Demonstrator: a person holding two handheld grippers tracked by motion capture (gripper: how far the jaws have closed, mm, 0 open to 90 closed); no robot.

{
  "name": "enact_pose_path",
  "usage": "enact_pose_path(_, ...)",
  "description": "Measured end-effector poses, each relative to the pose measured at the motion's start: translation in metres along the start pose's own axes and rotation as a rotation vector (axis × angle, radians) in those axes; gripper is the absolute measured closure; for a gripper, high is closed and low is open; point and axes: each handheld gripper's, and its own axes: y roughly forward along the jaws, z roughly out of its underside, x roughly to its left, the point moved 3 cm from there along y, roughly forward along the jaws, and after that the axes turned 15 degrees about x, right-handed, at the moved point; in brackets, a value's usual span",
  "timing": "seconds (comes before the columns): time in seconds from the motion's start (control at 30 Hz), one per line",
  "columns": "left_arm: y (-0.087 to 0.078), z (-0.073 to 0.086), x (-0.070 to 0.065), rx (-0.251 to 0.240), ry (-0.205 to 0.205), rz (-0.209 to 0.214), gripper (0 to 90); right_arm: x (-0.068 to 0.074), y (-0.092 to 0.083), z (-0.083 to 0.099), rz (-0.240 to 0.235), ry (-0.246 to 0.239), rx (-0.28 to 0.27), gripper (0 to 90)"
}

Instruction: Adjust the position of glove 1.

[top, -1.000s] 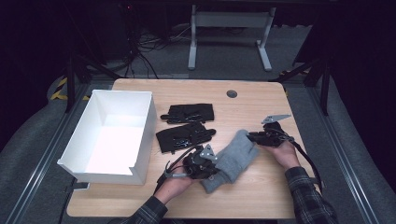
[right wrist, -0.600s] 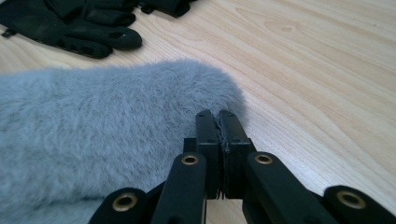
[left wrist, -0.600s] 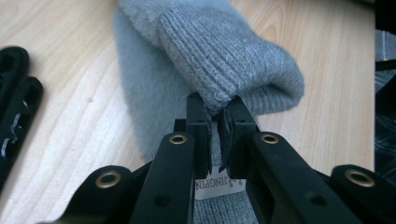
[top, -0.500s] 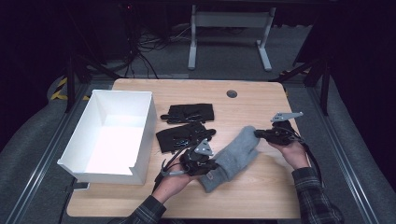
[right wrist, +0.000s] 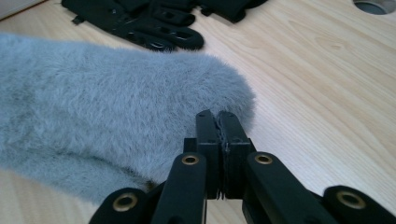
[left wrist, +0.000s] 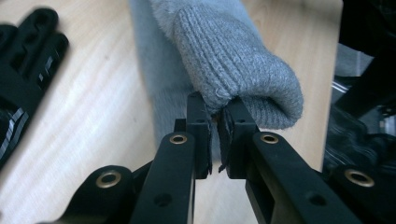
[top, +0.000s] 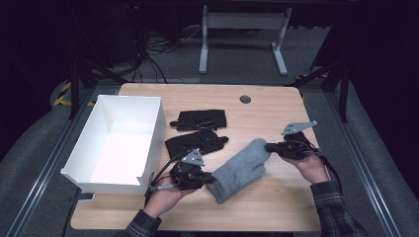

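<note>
The left gripper [top: 210, 178] pinches the grey mitten's [top: 242, 168] cuff. The right gripper [top: 269, 146] pinches its fuzzy tip, having just squeezed shut. The cuff hides the left pads' tips.

Both claws low over the table, left claw [top: 210, 178] and right claw [top: 268, 146] apparently clamped, facing each other.

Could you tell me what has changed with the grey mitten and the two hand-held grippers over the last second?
The right hand-held gripper has closed on the fingertip end of the grey mitten and drawn away to the right, stretching it out. The left hand-held gripper kept pinching the knitted cuff and shifted slightly. The two black gloves and the white box stayed put.
</note>
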Motion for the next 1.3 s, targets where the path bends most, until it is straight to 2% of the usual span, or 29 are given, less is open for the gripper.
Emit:
enact_pose_path(0.03,0.0,0.005,0.0,0.009,-0.008,0.017,83.9,0.003,0.0,-0.001,-0.002,-0.006,0.009,89.3)
enact_pose_path(0.13,0.004,0.01,0.001,0.024,-0.018,0.024,83.8,0.008,0.002,-0.001,-0.004,-0.013,0.025,89.3)
enact_pose_path(0.23,0.013,0.013,0.006,0.061,-0.037,0.027,83.2,0.009,0.01,0.002,-0.001,-0.013,0.054,89.2)
enact_pose_path(0.27,0.015,0.013,0.007,0.074,-0.031,0.015,82.2,0.009,0.012,0.003,-0.001,-0.013,0.055,89.0)
enact_pose_path(0.33,0.015,0.013,0.008,0.065,-0.035,-0.003,75.6,0.007,0.019,0.005,-0.011,0.001,0.064,87.0)
enact_pose_path(0.37,0.014,0.012,0.008,0.057,-0.038,-0.022,68.1,0.007,0.02,0.006,-0.014,0.001,0.062,84.7)
enact_pose_path(0.4,0.012,0.012,0.008,0.057,-0.037,-0.032,59.0,0.006,0.021,0.006,-0.012,0.003,0.049,77.2)
enact_pose_path(0.5,0.003,0.012,0.008,0.034,-0.045,-0.051,48.0,0.004,0.017,0.008,-0.001,0.018,0.019,67.8)
enact_pose_path(0.57,-0.004,0.01,0.007,0.008,-0.047,-0.058,46.6,0.003,0.013,0.009,0.007,0.032,-0.006,66.2)
enact_pose_path(0.63,-0.012,0.008,0.006,-0.028,-0.049,-0.055,50.5,0.003,0.007,0.012,0.018,0.039,-0.026,69.6)
enact_pose_path(0.73,-0.02,0.005,0.007,-0.038,-0.049,-0.061,57.4,0.007,0.001,0.019,0.02,0.032,-0.032,78.6)
enact_pose_path(0.83,-0.022,0.0,0.009,-0.041,-0.058,-0.067,71.9,0.014,-0.002,0.025,0.009,0.017,-0.034,88.5)
enact_pose_path(0.87,-0.022,0.0,0.009,-0.041,-0.058,-0.067,76.5,0.014,-0.002,0.025,0.009,0.017,-0.034,88.5)
enact_pose_path(0.9,-0.021,-0.003,0.011,-0.04,-0.063,-0.067,76.5,0.016,-0.002,0.027,0.002,0.01,-0.033,89.4)
enact_pose_path(0.93,-0.02,-0.006,0.013,-0.036,-0.064,-0.068,81.4,0.02,-0.002,0.029,0.0,0.001,-0.03,89.7)
enact_pose_path(1.03,-0.01,-0.017,0.019,-0.013,-0.07,-0.086,88.3,0.031,-0.001,0.037,-0.017,-0.011,-0.022,89.8)
enact_pose_path(1.13,-0.005,-0.022,0.022,-0.001,-0.072,-0.092,88.3,0.038,0.0,0.042,-0.036,-0.016,-0.013,89.8)
enact_pose_path(1.17,0.007,-0.029,0.027,0.028,-0.075,-0.095,88.3,0.044,0.001,0.046,-0.043,-0.027,-0.003,89.9)
enact_pose_path(1.3,0.02,-0.033,0.03,0.061,-0.079,-0.093,88.2,0.056,0.004,0.052,-0.064,-0.045,0.008,89.8)
